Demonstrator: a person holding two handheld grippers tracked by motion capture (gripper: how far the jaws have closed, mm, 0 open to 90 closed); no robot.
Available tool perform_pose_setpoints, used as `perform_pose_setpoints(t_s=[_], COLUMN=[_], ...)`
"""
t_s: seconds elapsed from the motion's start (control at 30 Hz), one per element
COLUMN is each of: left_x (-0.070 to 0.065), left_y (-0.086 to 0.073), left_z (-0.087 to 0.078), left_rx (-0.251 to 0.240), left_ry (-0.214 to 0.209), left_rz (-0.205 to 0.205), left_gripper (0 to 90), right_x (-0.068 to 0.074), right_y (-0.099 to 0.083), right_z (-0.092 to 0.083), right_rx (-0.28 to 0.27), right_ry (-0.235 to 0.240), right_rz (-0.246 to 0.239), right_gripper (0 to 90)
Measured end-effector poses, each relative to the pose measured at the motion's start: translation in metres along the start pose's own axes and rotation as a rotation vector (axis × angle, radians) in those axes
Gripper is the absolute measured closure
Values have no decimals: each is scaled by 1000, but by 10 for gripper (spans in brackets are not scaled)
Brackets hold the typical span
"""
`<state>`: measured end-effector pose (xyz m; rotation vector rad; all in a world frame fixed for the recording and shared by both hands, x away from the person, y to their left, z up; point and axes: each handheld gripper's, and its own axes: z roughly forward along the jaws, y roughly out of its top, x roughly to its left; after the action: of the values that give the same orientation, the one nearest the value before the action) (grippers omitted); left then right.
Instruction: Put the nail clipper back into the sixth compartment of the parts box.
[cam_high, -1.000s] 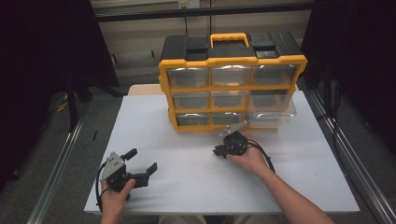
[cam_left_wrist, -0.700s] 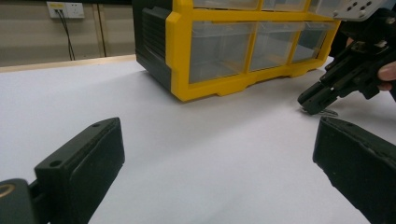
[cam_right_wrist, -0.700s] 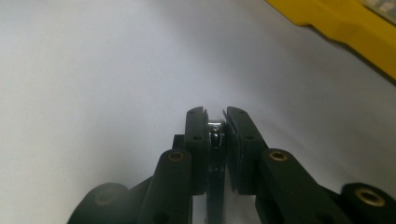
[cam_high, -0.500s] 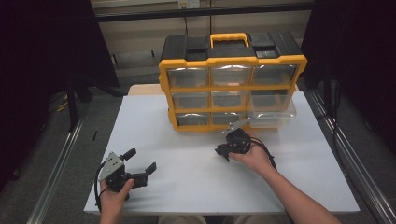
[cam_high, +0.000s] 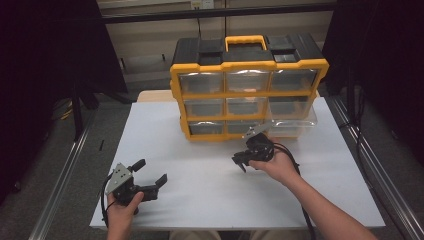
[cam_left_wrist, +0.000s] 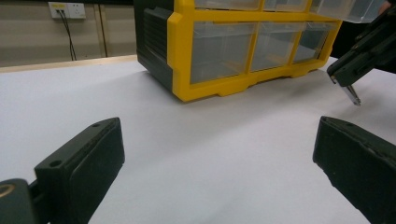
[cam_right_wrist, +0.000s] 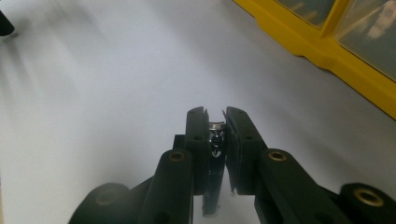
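White tabletop (cam_high: 210, 200) carries a yellow-and-black drawer organizer (cam_high: 247, 87) at its far middle; this cabinet is the landmark for all positions below.

Organizer: three rows of three clear drawers, black top with a yellow carry handle (cam_high: 245, 42). The lower right drawer (cam_high: 292, 122) stands pulled out toward the person, projecting past the yellow frame. Contents of the drawers too blurred to read.

Right hand-held gripper (cam_high: 241, 161): held in the person's right hand (cam_high: 280, 165), just in front of the organizer's bottom row, near the pulled-out drawer and slightly left of it. Jaws nearly together, pinched on a small screw (cam_right_wrist: 215, 135); in the right gripper view a round metallic head sits between the two pads, shank pointing down toward the gripper body. In the left gripper view a thin metal tip pokes out below these jaws, above the tabletop and not touching it.

Left hand-held gripper (cam_high: 150, 172): held in the left hand (cam_high: 122, 210), well in front of the organizer and off toward its left, near the tabletop's front edge. Jaws spread wide, nothing between them; bare white surface between the pads in the left gripper view. A black cable trails from its rear.

Wall socket (cam_left_wrist: 67, 9) sits on the wall behind the organizer's left side.
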<state>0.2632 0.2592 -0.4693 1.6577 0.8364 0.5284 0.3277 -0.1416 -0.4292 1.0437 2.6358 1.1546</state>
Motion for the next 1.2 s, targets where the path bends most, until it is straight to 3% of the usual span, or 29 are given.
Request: perform_pose_setpoints(t_s=[0.23,0.67,1.2], left_x=[1,0,0], left_y=[0,0,1], left_z=[0,-1,-2], left_rx=[-6,-6,-7], left_ry=[-3,1,5], left_rz=[2,-3,5], left_gripper=[22,22,22], right_x=[6,9,8], right_y=[10,27,57], right_z=[-19,-49,-81], right_rx=[24,22,28], right_ry=[3,21,0], right_rz=[3,18,26], right_gripper=[808,809,809])
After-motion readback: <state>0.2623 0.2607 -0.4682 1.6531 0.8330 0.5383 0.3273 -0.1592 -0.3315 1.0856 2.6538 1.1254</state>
